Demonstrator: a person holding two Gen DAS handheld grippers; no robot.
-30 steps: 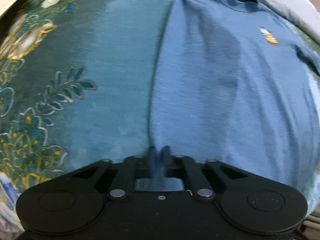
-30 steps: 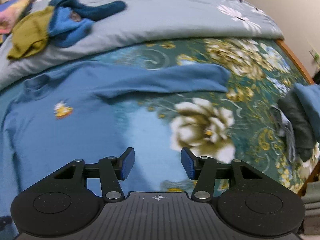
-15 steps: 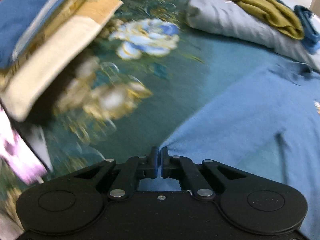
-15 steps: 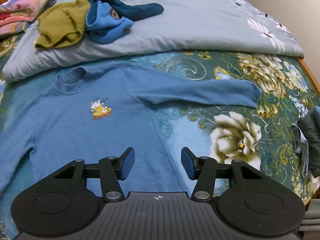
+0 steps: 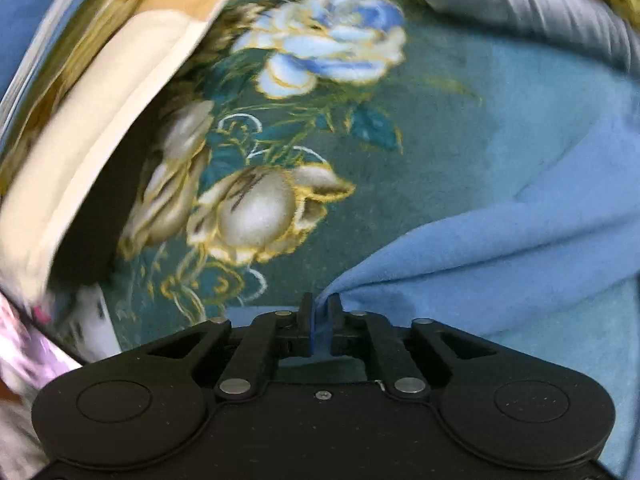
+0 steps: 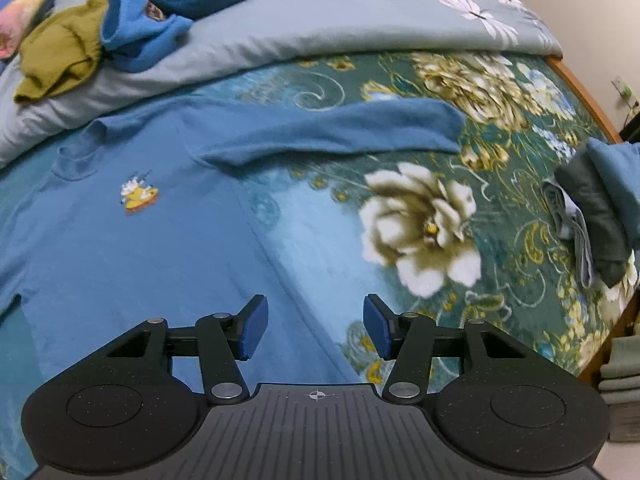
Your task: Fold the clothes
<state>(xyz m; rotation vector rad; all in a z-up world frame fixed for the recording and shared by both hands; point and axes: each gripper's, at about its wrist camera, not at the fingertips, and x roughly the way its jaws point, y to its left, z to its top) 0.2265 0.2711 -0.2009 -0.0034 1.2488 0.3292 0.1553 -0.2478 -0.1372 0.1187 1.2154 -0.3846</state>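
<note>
My left gripper (image 5: 319, 312) is easing open with the sleeve (image 5: 460, 256) between its jaws at 6 o'clock, my right gripper (image 6: 314, 328) hangs spread and empty, and the shirt (image 6: 132, 240) lies flat, unfolded.

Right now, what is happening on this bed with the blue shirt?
A person with a gripper in each hand is folding clothes on a bed with a flowered green cover. A blue long-sleeved shirt lies spread out, front up, one sleeve stretched to the side. The left gripper has the end of the other sleeve between its jaws, which are opening. The right gripper is open and empty above the shirt's side edge. Unfolded clothes lie on a grey quilt behind.
</note>
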